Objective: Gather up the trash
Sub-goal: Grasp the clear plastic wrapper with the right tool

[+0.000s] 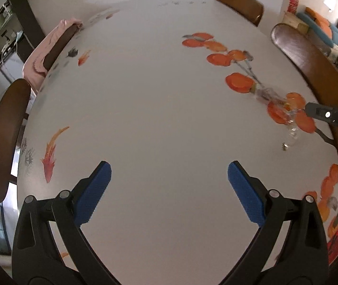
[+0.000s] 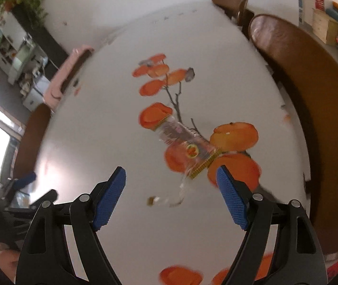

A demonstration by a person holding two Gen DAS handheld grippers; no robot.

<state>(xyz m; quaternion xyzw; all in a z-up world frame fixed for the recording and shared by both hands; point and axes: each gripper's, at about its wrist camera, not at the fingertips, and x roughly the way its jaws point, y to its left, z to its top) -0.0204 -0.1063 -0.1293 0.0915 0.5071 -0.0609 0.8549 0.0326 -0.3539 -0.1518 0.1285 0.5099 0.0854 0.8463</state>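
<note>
A clear plastic wrapper (image 2: 185,142) with gold serrated ends lies flat on the white printed tablecloth (image 2: 97,118). A small torn scrap (image 2: 166,200) lies just in front of it. My right gripper (image 2: 171,178) hovers over the table, open, with the scrap between and slightly ahead of its blue pads and the wrapper's near end just beyond them. Nothing is held. In the left wrist view the wrapper (image 1: 271,99) and scrap (image 1: 285,145) sit far to the right. My left gripper (image 1: 169,173) stands open over bare cloth, holding nothing.
Dark wooden chairs ring the table: two along the right edge (image 2: 311,90) and far right (image 1: 240,2), one at the left (image 1: 2,137). A chair draped with pink cloth (image 1: 43,52) stands at the far left. The cloth carries orange fruit and fish prints.
</note>
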